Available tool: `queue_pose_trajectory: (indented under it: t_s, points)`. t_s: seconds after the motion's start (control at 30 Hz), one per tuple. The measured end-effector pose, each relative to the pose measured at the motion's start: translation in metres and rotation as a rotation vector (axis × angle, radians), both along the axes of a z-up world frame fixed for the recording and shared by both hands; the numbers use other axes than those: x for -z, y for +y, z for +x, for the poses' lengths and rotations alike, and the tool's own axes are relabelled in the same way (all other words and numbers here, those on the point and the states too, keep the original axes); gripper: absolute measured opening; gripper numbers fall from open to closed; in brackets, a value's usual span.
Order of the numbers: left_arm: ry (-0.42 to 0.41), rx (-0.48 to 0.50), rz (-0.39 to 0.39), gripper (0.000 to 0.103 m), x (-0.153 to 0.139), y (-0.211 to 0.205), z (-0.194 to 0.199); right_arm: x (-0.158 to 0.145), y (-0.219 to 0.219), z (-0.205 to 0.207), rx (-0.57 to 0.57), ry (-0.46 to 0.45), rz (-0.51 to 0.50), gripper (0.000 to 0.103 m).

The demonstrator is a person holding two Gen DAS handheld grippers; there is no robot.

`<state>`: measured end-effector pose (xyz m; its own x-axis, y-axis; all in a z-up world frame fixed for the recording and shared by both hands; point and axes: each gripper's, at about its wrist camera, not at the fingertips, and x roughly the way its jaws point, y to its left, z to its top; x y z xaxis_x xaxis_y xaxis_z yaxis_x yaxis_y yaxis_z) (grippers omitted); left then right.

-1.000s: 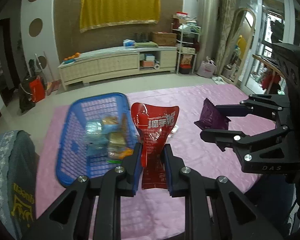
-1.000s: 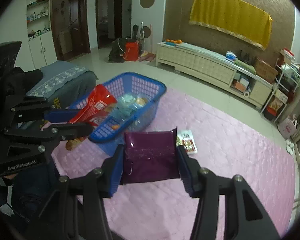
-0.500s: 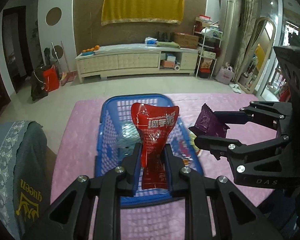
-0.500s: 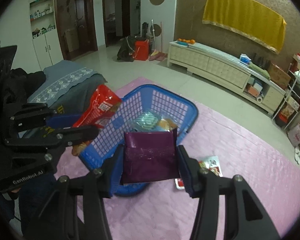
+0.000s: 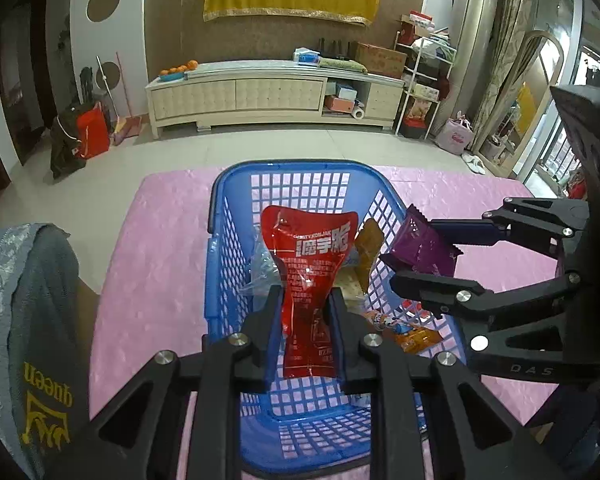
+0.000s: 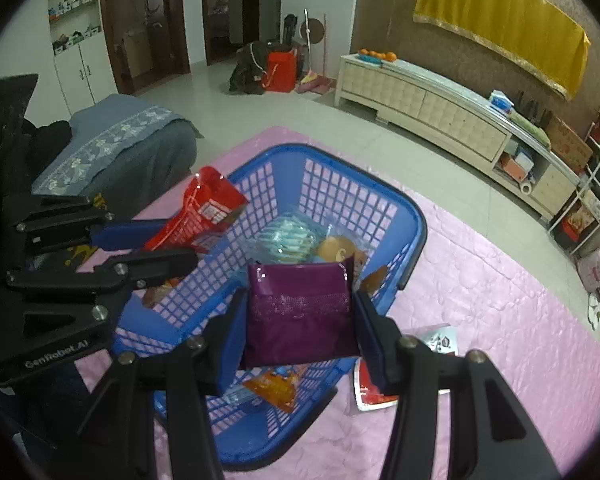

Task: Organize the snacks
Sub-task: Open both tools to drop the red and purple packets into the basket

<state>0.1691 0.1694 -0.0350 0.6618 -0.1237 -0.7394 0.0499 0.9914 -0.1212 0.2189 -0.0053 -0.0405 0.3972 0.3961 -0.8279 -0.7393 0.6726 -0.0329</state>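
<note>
Snacks are partly gathered: several packets already lie in the blue basket, among them an orange wrapper low in the right wrist view and a pale blue-green pack near its centre. A red pouch is pinched between the pressed-in fingers of the left claw and held upright over the middle of the basket, at the centre of the left wrist view. A purple packet is clamped by the right claw above the basket's near wall, at the centre of the right wrist view. Neither packet is released yet, so both drops are judged to remain. One more red-and-white packet is seen lying outside the basket on the pink quilted cover, at the lower right of that view, and is judged still to be collected.

White Chinese characters are printed on the red pouch under a line of small Latin capitals too fine to be read with certainty. "DAS" is marked on the right claw's body, "GenRobot.AI" on the left's. "queen" is stitched in yellow on the grey cloth at the lower left of the left wrist view.
</note>
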Motion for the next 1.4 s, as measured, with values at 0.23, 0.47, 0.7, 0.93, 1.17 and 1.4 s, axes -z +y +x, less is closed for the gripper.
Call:
queue_pose_trajectory:
  t_s: [0.23,0.47,0.7,0.93,1.17,1.4]
  points:
    - [0.021,0.022,-0.005,0.020,0.010,-0.002,0.005,0.006,0.000,0.004,0.018,0.017,0.006,0.056]
    - [-0.002,-0.003,0.010,0.037,0.006,-0.002,0.007,0.002,-0.006,0.002,0.017,0.011,0.018,0.056]
    - [-0.021,0.000,0.038,0.059,-0.004,-0.004,-0.006,-0.012,-0.021,-0.005,0.027,-0.003,0.039,0.056]
    - [-0.028,-0.030,0.032,0.063,-0.018,0.005,-0.016,-0.019,-0.024,-0.008,0.026,0.002,0.054,0.056]
    - [-0.034,-0.058,0.060,0.064,-0.024,0.015,-0.023,-0.018,-0.003,-0.007,-0.011,0.002,0.028,0.056]
    - [-0.028,-0.082,0.067,0.064,-0.017,0.021,-0.022,0.000,0.022,-0.002,-0.030,0.020,-0.038,0.056]
